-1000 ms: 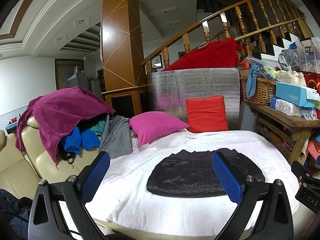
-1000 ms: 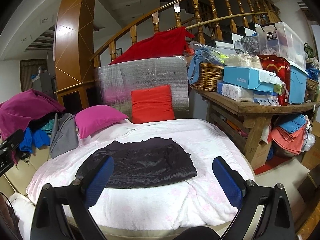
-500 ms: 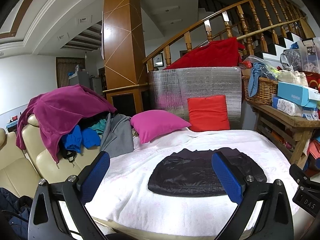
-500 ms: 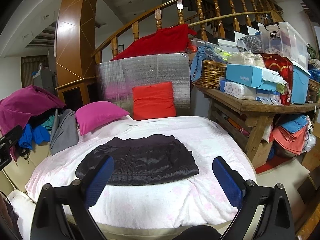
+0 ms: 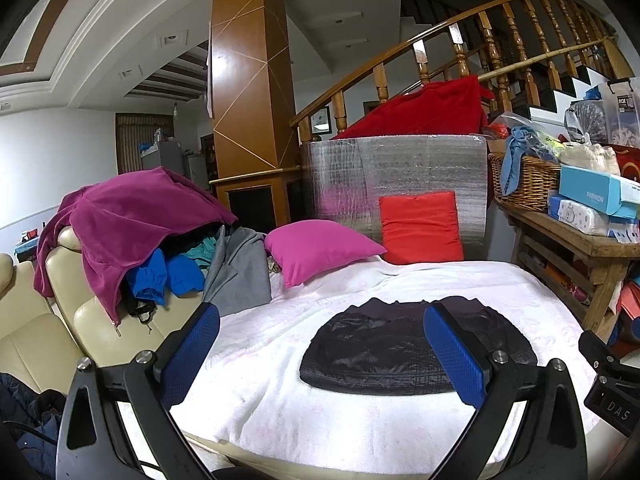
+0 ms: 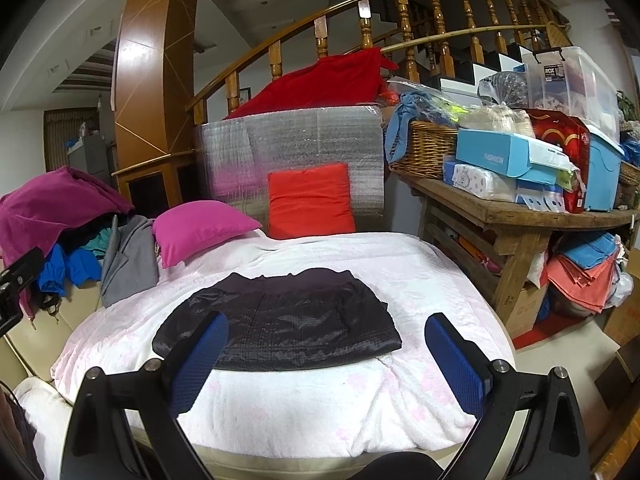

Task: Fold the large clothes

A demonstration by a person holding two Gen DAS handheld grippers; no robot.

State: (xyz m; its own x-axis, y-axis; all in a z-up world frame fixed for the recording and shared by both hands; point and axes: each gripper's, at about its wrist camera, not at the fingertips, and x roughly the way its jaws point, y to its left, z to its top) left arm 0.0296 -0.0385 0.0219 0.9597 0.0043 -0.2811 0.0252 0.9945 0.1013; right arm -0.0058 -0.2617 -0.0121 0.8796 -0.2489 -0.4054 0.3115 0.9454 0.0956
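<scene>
A dark quilted garment (image 5: 376, 348) (image 6: 288, 320) lies folded flat on the white blanket (image 5: 312, 416) (image 6: 320, 408) that covers the bed. My left gripper (image 5: 320, 344) is open and held back from the bed's near edge, with the garment behind its right finger. My right gripper (image 6: 326, 350) is also open, short of the garment's near hem, nothing between its blue pads (image 6: 454, 360). A bit of the right gripper's body (image 5: 612, 380) shows at the left wrist view's right edge.
A heap of clothes with a magenta robe (image 5: 132, 216) (image 6: 44, 204) covers the cream sofa (image 5: 36, 344) at left. Pink (image 5: 316, 246) and red (image 5: 420, 228) cushions sit at the bed's far end. A loaded wooden table (image 6: 520, 216) stands at right.
Both grippers have risen and drawn back a little, so the bed and garment sit slightly lower and farther in the views. Both stay open. The garment has not moved.
</scene>
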